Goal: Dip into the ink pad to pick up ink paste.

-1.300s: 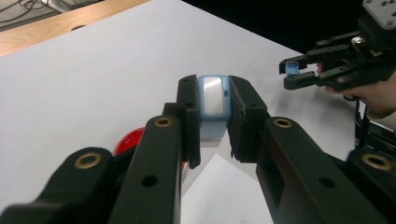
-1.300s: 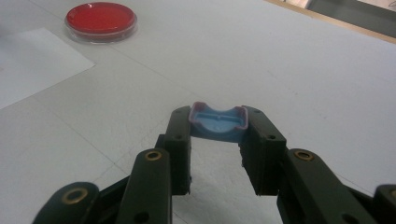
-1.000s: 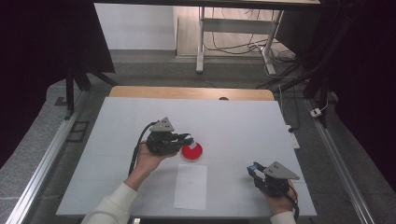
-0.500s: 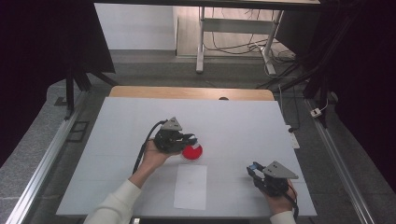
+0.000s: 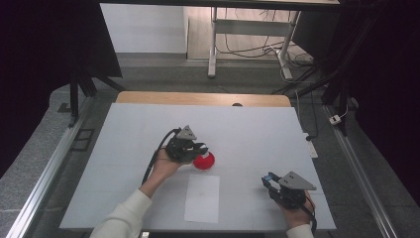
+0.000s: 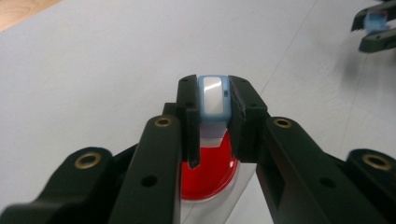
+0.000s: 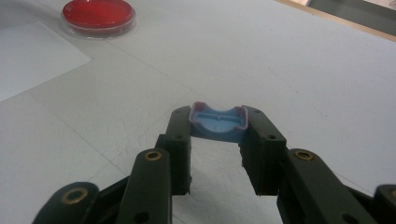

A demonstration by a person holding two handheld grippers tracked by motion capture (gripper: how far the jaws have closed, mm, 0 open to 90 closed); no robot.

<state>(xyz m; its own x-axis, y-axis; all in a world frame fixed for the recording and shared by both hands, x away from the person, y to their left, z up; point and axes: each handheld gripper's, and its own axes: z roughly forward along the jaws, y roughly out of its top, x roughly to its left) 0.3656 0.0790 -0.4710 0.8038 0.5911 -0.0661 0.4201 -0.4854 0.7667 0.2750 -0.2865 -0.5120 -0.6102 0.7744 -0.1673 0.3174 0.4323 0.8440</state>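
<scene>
Seemingly light and slippery, the small blue piece (image 6: 213, 95) sits clamped endwise in the left claw (image 6: 213, 100) over the red dish (image 6: 210, 172) (right claw (image 7: 217, 122) clamps a blue cap (image 7: 217, 123)).

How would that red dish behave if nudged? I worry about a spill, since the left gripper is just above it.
The red dish looks shallow, wide and flat-based, so it would likely slide, not tip. Its clear rim suggests light, rigid plastic, probably slick on the smooth table.

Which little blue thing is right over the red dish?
The one pinched in the left gripper: that blue piece hangs above the red dish.
</scene>
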